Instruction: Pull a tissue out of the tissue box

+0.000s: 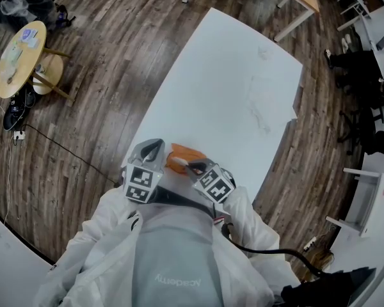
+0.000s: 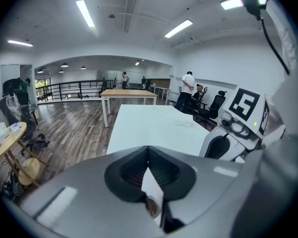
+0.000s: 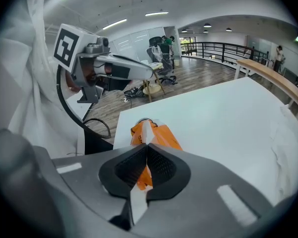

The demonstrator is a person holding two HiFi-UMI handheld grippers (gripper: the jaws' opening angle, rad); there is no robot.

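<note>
Plainly, the right hand-held gripper (image 3: 147, 147) is the nearer of the two. Its jaws are closed, and a white tissue (image 3: 148, 129) is seen running from the top of the orange tissue box (image 3: 165, 138) straight to where the jaw tips meet, so the tissue is judged to be pinched there. The tissue box is found directly ahead of and below this hand-held gripper. It rests on the white table (image 3: 223, 108), near the edge closest to the person. Its long axis is laid roughly along the line in which the jaws point, leaning a little to their right. Part of the orange body is glimpsed under the jaws through the gap behind the pads.

The left hand-held gripper (image 2: 148, 150) is closed too, and only bare table is seen past its jaws. The tissue box is not shown in the left gripper view; in the head view it lies just to the right of that gripper's tips.

The coming move is therefore judged to be a draw back and upward by the right hand-held gripper, away from the box along the tissue's length. Since the box is held down by nothing, it may be dragged or lifted with the sheet.
</note>
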